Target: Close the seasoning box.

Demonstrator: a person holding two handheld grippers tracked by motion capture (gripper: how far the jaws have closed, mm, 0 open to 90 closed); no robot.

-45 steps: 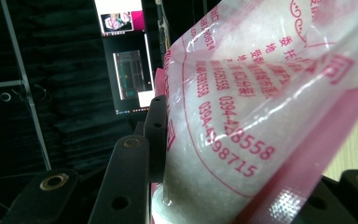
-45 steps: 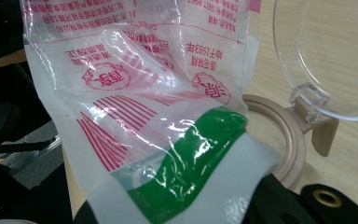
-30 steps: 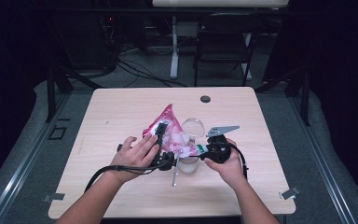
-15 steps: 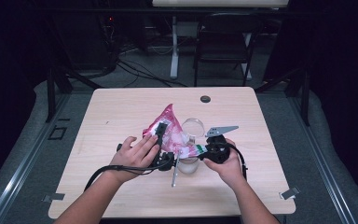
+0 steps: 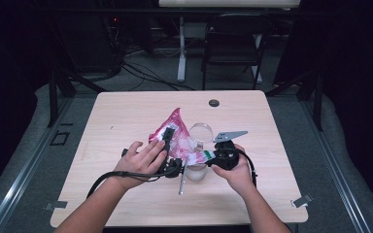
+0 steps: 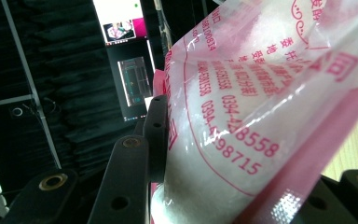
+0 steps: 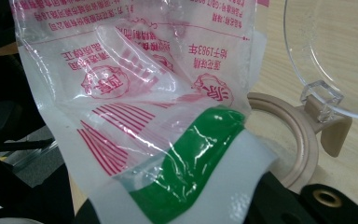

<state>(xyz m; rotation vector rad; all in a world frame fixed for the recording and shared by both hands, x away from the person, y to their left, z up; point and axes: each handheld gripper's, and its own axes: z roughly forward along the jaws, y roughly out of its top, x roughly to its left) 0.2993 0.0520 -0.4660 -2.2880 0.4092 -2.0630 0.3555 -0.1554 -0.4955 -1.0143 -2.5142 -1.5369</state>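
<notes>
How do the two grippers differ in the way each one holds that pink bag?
The left gripper clamps the bag's full, bulging body; the right gripper pinches its flat, empty, green-striped end. The left gripper's jaws stand partly apart around the bulk; the right's are fully shut. Both grip the same bag above the jar.

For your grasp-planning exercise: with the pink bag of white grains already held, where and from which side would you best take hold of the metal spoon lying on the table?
Grip the spoon by the bare handle end nearest the person, coming straight down from above. It lies flat on the table, and its far end sits under the bag and beside the jar, leaving little room there.
</notes>
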